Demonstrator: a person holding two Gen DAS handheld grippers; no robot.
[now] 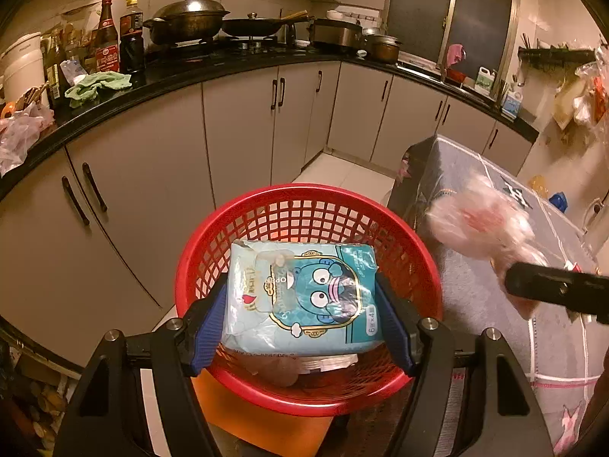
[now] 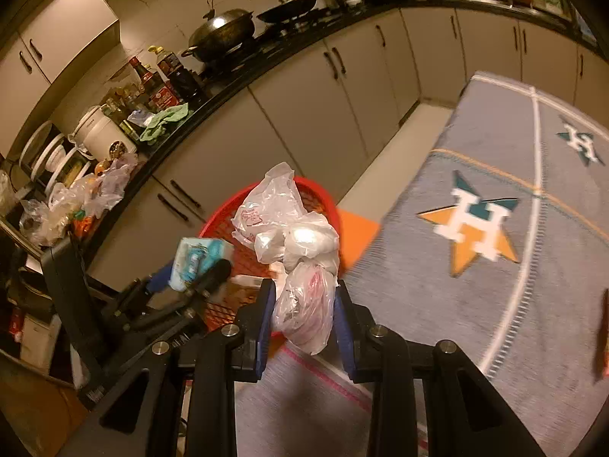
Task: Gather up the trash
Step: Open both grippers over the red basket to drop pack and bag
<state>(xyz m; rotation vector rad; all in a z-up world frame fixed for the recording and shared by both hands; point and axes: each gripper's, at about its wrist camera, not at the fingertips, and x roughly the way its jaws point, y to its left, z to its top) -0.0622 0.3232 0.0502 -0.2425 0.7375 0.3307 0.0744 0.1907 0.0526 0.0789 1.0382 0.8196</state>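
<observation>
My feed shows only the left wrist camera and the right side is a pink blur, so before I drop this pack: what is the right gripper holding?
Observer: The right gripper is shut on a crumpled plastic bag with red print.
Operator: Is it over the basket yet?
Observer: It hangs near the red basket's edge, by the grey cloth.
Operator: Anything else on that cloth?
Observer: A thin reddish object lies at the picture's right edge; I cannot identify it.

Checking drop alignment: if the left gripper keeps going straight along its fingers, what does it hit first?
Most likely the red basket: the left gripper, holding the blue wipes pack, points down into its open mouth. Depth is unclear; trash lying at the bottom may come first.
</observation>
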